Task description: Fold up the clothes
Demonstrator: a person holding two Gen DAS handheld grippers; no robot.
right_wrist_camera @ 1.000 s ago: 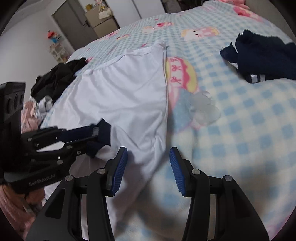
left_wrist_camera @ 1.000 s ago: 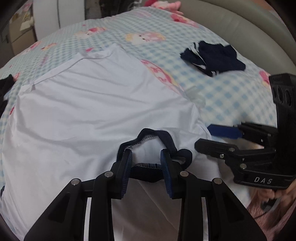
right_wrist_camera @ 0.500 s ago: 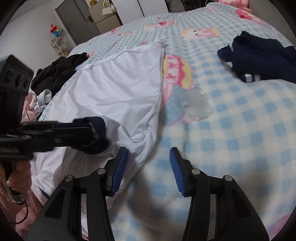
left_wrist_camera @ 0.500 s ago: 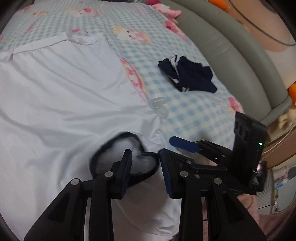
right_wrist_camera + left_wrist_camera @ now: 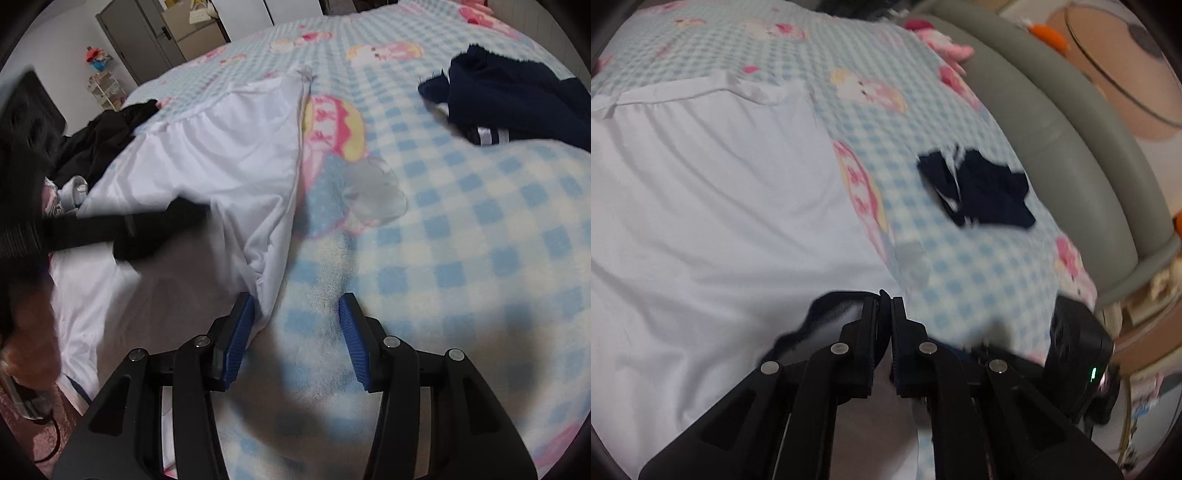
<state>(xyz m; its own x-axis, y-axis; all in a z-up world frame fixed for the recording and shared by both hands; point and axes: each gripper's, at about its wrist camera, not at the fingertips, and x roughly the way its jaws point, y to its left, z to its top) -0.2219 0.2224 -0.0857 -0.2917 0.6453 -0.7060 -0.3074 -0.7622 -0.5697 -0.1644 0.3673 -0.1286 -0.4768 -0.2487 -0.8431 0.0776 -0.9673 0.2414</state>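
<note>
**left claw pinches the dark collar, right claw spread at the shirt's edge**

the white shirt (image 5: pixel 713 206) lies spread on the checked blanket (image 5: pixel 979 266), and everything else sits around it. only the left wrist view shows the padded grey bed edge (image 5: pixel 1082 155) curving beyond the blanket, far from the shirt, and the pink plush toy (image 5: pixel 942 40) up by it. only the right wrist view shows the heap of black clothes (image 5: pixel 99 136) on the far side of the shirt, the grey door (image 5: pixel 136 40) behind that and the small shelf rack (image 5: pixel 107 90) near it. both views catch the navy garment (image 5: pixel 982 192) lying well apart from the shirt on the blanket.

the left gripper (image 5: pixel 884 299) has its fingers pressed almost together, with the shirt's dark collar trim (image 5: pixel 827 306) nipped between them at the near edge of the shirt. seen from the right wrist it is a black blur over the white cloth.

the right gripper (image 5: pixel 297 310) stands wide apart with nothing between its blue pads (image 5: pixel 351 339). its left pad touches the shirt's hanging side fold; the other is over bare blanket just beside the shirt.
</note>
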